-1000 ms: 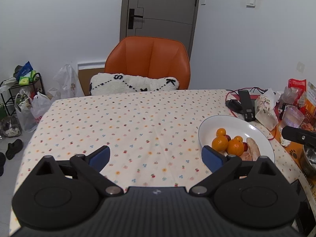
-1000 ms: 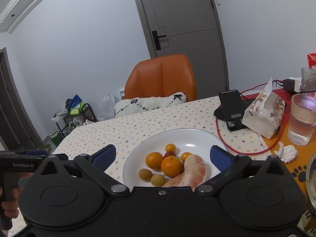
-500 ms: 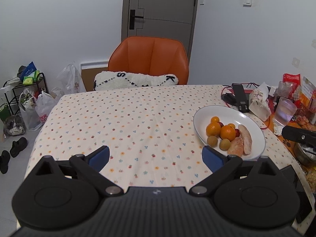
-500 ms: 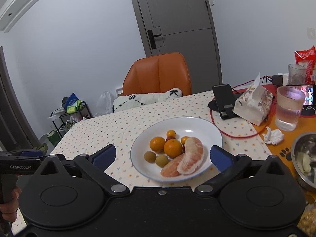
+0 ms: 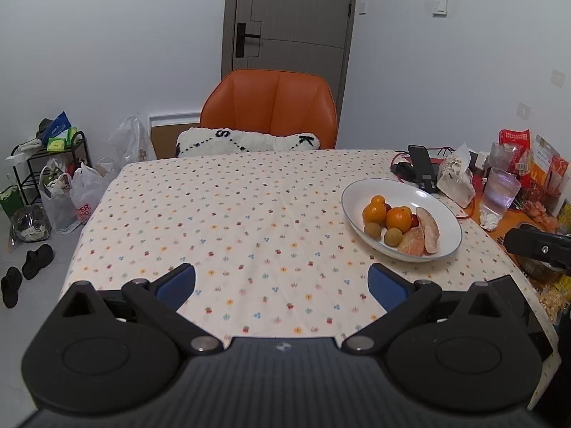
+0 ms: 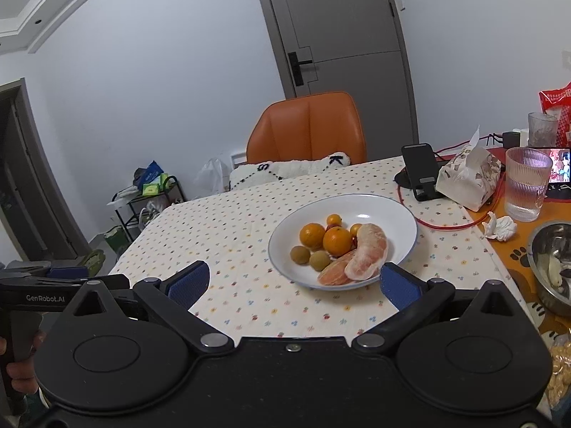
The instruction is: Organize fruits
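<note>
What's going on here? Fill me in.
A person holds two black grippers with blue pads over a table with a dotted tablecloth. The left gripper and the right gripper are both open and empty. The fruit, oranges, small brown-green fruits and peeled citrus segments, all lies in the white plate, untouched.

Both cameras have drawn back from the white plate (image 6: 399, 214) of fruit. In the right wrist view the plate, a second ago lying between the right gripper (image 6: 291, 281)'s fingers, now lies beyond them, so the pomelo segments (image 6: 367, 255) show whole. In the left wrist view the plate (image 5: 439, 207) has come clear of the left gripper (image 5: 282, 281)'s right finger, with more tabletop (image 5: 232, 221) visible around it.
</note>
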